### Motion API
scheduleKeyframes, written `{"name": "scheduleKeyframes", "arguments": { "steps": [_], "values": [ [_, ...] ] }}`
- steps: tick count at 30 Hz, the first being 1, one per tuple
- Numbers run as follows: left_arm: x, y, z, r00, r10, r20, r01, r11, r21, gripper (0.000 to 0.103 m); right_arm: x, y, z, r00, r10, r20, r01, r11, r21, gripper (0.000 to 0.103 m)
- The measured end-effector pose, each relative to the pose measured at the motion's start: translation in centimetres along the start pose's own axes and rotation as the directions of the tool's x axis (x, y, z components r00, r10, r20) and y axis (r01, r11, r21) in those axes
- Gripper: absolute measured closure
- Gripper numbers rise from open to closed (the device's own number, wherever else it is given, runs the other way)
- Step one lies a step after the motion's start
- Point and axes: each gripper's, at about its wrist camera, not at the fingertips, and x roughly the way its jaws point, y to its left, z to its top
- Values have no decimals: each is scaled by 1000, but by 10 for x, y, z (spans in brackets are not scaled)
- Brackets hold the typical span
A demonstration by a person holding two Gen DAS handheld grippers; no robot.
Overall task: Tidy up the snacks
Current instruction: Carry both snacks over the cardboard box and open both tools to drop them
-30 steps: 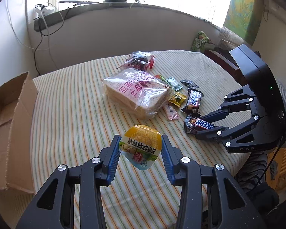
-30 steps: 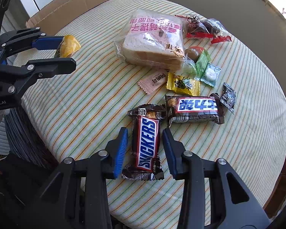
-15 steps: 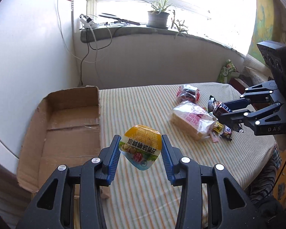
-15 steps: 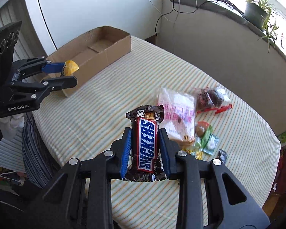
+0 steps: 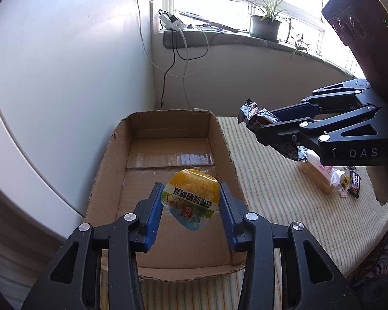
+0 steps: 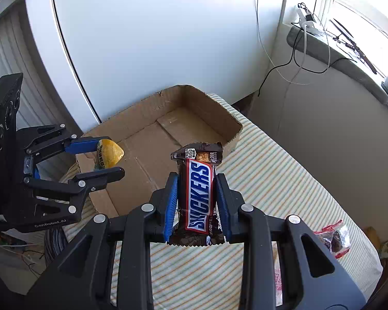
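Currently both grippers carry one snack each toward the same container, which reads as a two-handed loading step. Nearest in the left wrist view, the left gripper (image 5: 191, 206) is clamped on a yellow dome-shaped jelly cup with a printed foil lid (image 5: 190, 201); the blue pads (image 5: 154, 214) press its two sides, lid facing the camera, so the cup hangs free with nothing beneath it but box floor. It is held above the near half of the shallow open brown cardboard box (image 5: 168, 155), which appears to hold nothing yet. Judged from this, the cup is positioned for release into the box rather than for further transport. The left gripper points forward and slightly down, along the box's length. In the right wrist view, the right gripper (image 6: 196, 204) is closed on a brown Snickers bar in its wrapper (image 6: 198, 193), gripped across its width and standing upright between the pads. It is over the striped green-and-cream tablecloth (image 6: 284, 186), just short of the box's side wall, angled toward the box. Farther off on the cloth lie a bagged loaf of sliced bread (image 5: 319, 175) and a small clear packet with red edges (image 6: 333, 237), both still to be sorted.
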Motion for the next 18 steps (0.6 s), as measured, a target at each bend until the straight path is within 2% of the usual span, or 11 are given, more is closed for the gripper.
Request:
{"name": "scheduleKeyframes", "arguments": {
  "steps": [8,9,10,11,12,13,18],
  "values": [
    [6,12,-7,999,29,-30,-30,1000,-10,62,45,22,23,998,56,-36,-57,998,-26,73],
    [5,13,-7,999,33,-31,-34,999,-11,62,46,24,24,997,66,-30,-67,997,-33,71],
    [6,14,-7,999,41,-32,-42,999,-13,61,46,25,25,997,74,-31,-75,996,-41,60],
    [5,14,-6,998,50,-34,-51,999,-13,52,46,27,26,997,76,-25,-77,996,-46,53],
    [4,15,-6,998,55,-31,-55,998,-14,48,44,27,27,998,67,-10,-68,997,-48,44],
    [3,16,-6,998,59,-27,-59,998,-19,44,41,28,27,998,58,0,-58,997,-47,44],
    [-6,14,-6,997,71,-18,-72,997,-30,44,24,21,25,999,43,18,-43,998,-37,44]
  ]
}}
